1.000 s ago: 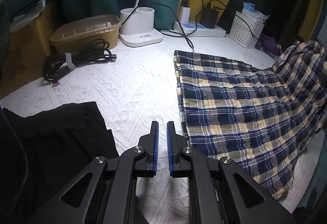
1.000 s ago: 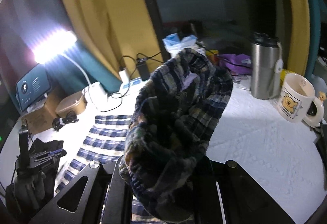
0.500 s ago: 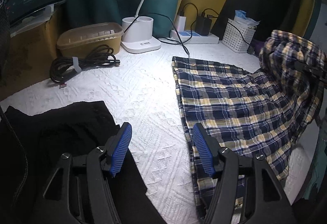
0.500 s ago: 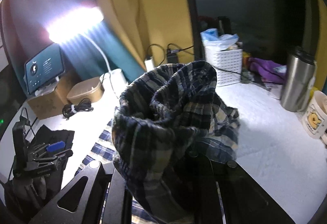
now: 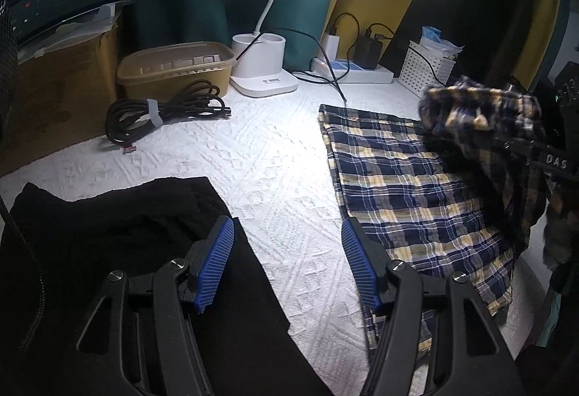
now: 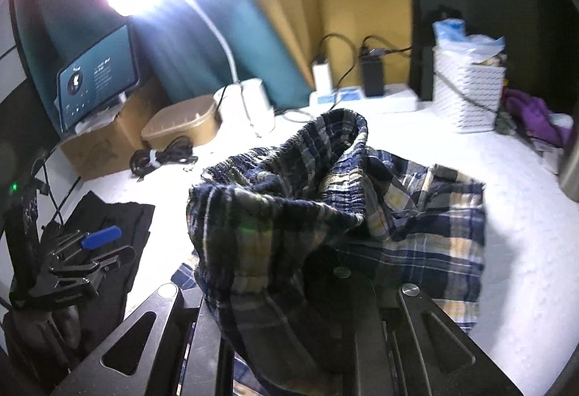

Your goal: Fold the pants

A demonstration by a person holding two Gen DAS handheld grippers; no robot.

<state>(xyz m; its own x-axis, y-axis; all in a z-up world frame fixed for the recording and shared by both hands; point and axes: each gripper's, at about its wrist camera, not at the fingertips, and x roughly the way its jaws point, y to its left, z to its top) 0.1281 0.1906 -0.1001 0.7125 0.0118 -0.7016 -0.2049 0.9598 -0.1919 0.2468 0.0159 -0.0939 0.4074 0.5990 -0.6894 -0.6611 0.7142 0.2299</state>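
Navy and yellow plaid pants point(image 5: 409, 186) lie partly flat on the white tablecloth point(image 5: 275, 157). Their elastic waist end point(image 6: 275, 200) is bunched up and lifted over the flat part. My right gripper point(image 5: 521, 146) is shut on that bunch, and cloth hides its fingertips in the right wrist view. My left gripper point(image 5: 287, 258) is open, its blue pads point(image 5: 217, 258) wide apart with nothing between them. It hovers over bare tablecloth between a black garment and the near hem of the pants. The left gripper point(image 6: 97, 240) also shows at the far left of the right wrist view.
A black garment point(image 5: 108, 233) lies at the near left. At the back stand a coiled black cable point(image 5: 163, 110), a tan lidded container point(image 5: 177, 67), a white lamp base point(image 5: 260, 67), a power strip point(image 5: 354, 70) and a white basket point(image 5: 430, 67). A steel tumbler point(image 6: 570, 171) is far right.
My left gripper went from shut to open and drew back slightly. My right gripper carried the bunched waist end leftwards and lower over the flat part of the pants.
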